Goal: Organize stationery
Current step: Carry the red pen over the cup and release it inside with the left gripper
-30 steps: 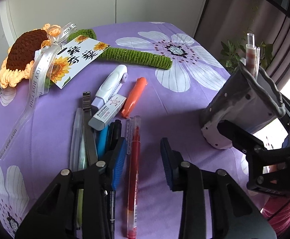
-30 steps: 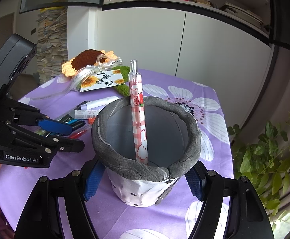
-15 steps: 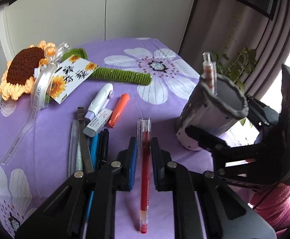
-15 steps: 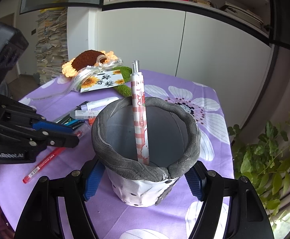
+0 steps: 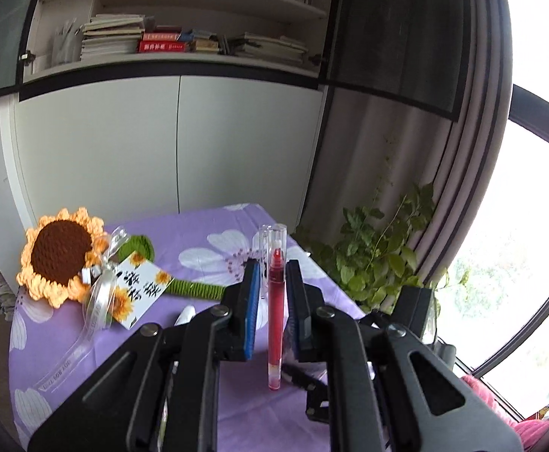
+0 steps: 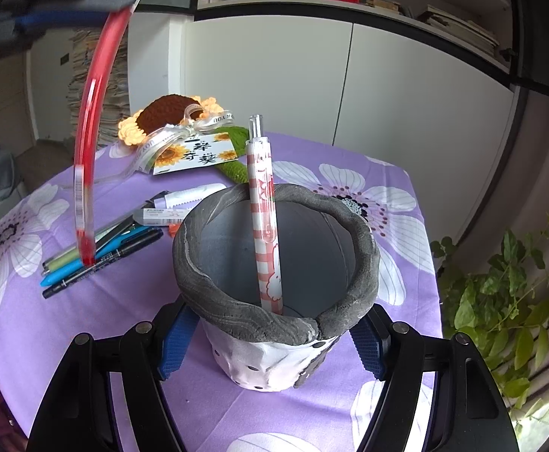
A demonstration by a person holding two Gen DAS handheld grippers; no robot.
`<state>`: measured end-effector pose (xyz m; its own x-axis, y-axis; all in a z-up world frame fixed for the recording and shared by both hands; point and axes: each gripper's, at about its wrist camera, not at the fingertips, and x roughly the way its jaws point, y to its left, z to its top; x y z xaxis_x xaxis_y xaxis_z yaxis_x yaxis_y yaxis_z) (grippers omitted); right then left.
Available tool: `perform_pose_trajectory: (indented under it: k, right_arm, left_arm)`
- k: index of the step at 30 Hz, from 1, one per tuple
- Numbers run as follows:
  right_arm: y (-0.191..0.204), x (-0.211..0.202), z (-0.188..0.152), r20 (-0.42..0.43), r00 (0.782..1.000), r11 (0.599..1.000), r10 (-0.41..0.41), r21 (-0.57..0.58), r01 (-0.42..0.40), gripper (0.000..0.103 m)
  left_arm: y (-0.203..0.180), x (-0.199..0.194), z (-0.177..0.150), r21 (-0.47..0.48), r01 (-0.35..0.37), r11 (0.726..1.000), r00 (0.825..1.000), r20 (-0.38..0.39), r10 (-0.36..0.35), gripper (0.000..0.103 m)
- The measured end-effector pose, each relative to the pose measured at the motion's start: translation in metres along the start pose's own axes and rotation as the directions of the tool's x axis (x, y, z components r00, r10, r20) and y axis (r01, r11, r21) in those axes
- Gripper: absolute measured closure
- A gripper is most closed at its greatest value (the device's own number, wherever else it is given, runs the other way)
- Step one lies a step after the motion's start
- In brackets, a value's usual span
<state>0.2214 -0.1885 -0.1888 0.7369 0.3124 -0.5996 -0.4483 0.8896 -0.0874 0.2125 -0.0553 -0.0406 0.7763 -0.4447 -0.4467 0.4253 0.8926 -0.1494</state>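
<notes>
left gripper (image 5: 270,297): clamped on red pen (image 5: 275,312), raised (upper left of right view), angled slightly down | right gripper (image 6: 270,342): clamped on pen holder (image 6: 274,301), tilted downward

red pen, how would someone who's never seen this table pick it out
Find the grey-rimmed fabric pen pot on the purple flowered tablecloth. Up and to its left, the left gripper holds the red pen off the table. Unlike the other pens, it is in the air, with a clear cap.

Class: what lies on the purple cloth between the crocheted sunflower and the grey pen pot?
Right wrist view: a sunflower card, a white correction roller, then an eraser lie between the crocheted sunflower and grey pen pot.
</notes>
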Motion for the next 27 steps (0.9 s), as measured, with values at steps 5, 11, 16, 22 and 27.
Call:
perform_pose_trajectory:
  k: [5, 11, 16, 22, 27]
  right_arm:
    - [0.002, 0.0, -0.001, 0.002, 1.0, 1.0, -0.008, -0.01, 0.008, 0.029]
    - [0.005, -0.001, -0.001, 0.007, 1.0, 0.999, -0.015, -0.029, 0.016, 0.029]
    - [0.005, -0.002, -0.001, 0.008, 1.0, 1.0, -0.011, -0.029, 0.011, 0.029]
    - [0.005, -0.002, -0.001, 0.008, 1.0, 1.0, -0.011, -0.029, 0.011, 0.029]
    - [0.005, -0.001, -0.001, 0.006, 1.0, 0.999, -0.013, -0.035, 0.014, 0.029]
  left_arm:
    - [-0.013, 0.006, 0.016, 0.002, 0.039, 0.999, 0.997, 0.061, -0.039, 0.091]
    - [-0.022, 0.031, 0.01, 0.014, 0.043, 0.999, 0.999, 0.022, -0.044, 0.091]
    - [-0.023, 0.041, -0.002, 0.036, 0.029, 0.999, 1.0, -0.007, -0.029, 0.091]
    - [-0.012, 0.047, -0.023, 0.008, 0.027, 1.0, 0.998, -0.058, -0.027, 0.091]
    - [0.001, 0.055, -0.039, -0.045, 0.03, 0.999, 0.993, -0.114, -0.035, 0.091]
